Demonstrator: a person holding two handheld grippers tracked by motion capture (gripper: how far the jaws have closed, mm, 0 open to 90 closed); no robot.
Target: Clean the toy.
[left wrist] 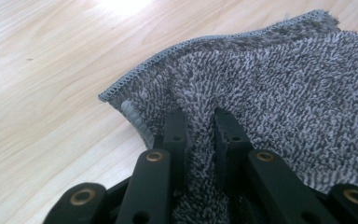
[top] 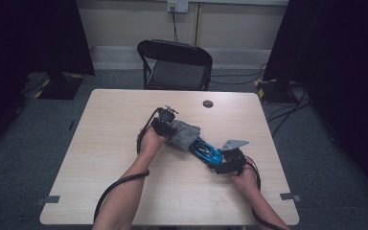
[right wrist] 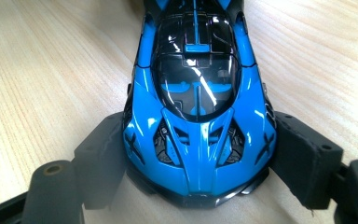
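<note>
A blue and black toy car [top: 206, 152] [right wrist: 198, 116] lies on the light wooden table [top: 115, 158], just right of centre. My right gripper [top: 216, 157] [right wrist: 198, 156] is shut on it, one pad [right wrist: 303, 158] pressed against each flank at the car's near end. A grey terry cloth [top: 184, 135] [left wrist: 270, 93] lies bunched against the car's far end and hides it. My left gripper [top: 171, 131] [left wrist: 199, 119] comes in from the left and is shut on a fold of this cloth near its stitched hem.
A black folding chair [top: 175, 64] stands beyond the table's far edge. A small dark round cap [top: 208, 103] sits in the tabletop near that edge. Black curtains hang on both sides, and cables lie on the floor at the right.
</note>
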